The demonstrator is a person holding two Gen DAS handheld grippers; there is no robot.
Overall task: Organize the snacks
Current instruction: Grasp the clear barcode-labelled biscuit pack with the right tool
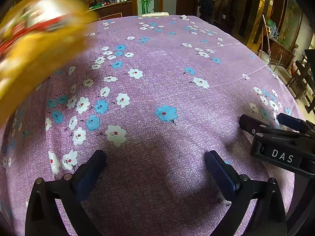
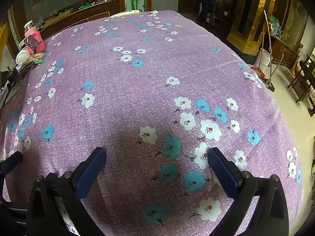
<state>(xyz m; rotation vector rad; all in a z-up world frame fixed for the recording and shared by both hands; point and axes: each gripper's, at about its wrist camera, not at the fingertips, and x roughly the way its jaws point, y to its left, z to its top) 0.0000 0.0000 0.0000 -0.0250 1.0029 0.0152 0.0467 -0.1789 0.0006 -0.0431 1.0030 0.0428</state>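
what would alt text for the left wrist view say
A blurred yellow and red snack package fills the upper left above a purple floral tablecloth. The left gripper hangs open and empty over the cloth, with the right gripper at the right edge.

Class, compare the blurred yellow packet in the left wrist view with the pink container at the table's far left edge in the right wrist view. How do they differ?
The yellow packet is smeared by blur; the pink container is sharp. The packet fills its view's corner, close to the camera; the container looks small and far. The packet is yellow with red and white; the container is pink. Neither is between any gripper's fingers.
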